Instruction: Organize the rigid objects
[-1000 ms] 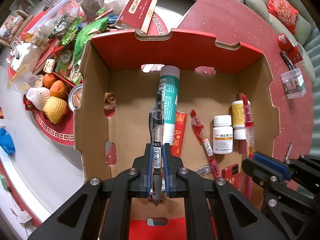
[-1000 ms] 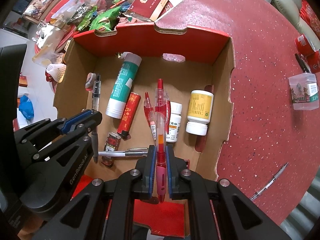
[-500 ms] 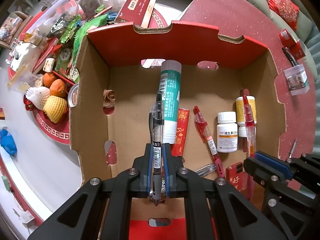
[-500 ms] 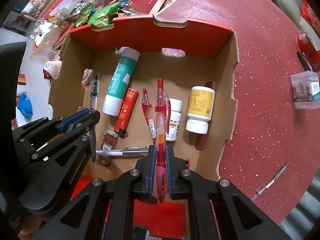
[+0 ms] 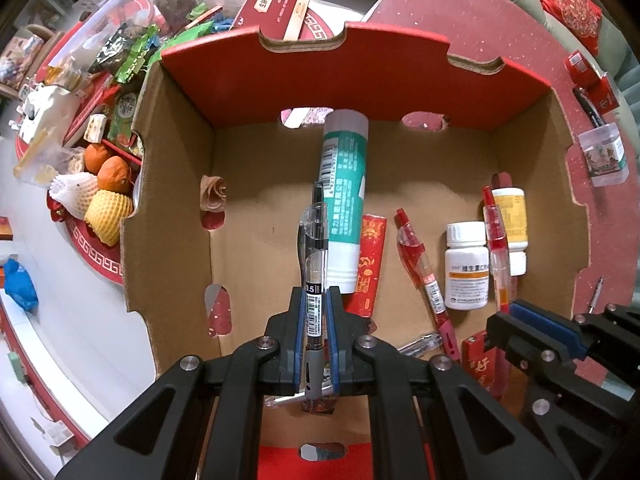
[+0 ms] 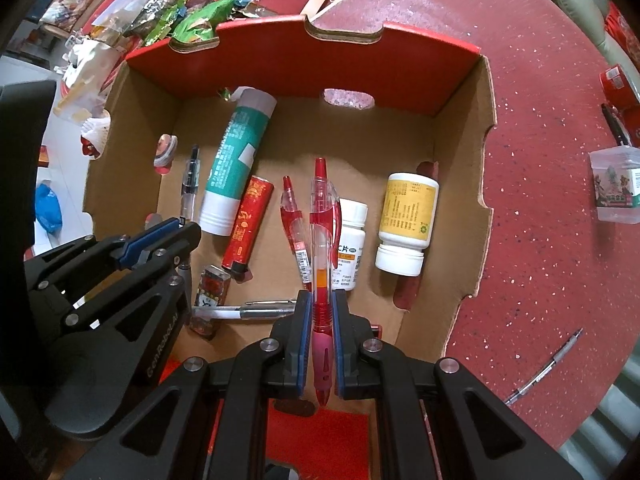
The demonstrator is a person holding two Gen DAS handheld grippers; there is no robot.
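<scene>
My left gripper (image 5: 316,300) is shut on a black gel pen (image 5: 314,248) and holds it over the open cardboard box (image 5: 168,200). My right gripper (image 6: 322,304) is shut on a red gel pen (image 6: 322,220) above the same box (image 6: 452,184). On the box floor lie a green tube (image 6: 236,160), a red lighter (image 6: 248,224), a second red pen (image 6: 294,232), a white pill bottle (image 6: 350,248), a yellow-labelled pill bottle (image 6: 404,228) and a silver pen (image 6: 256,311).
Snack packets (image 5: 132,56), oranges (image 5: 112,172) and a red gift box (image 5: 276,4) crowd the table left of and behind the box. On the red tabletop to the right lie a loose pen (image 6: 544,368) and a clear plastic box (image 6: 614,184).
Both grippers have moved down and forward toward the box with their pens still held. The box contents have not moved.
</scene>
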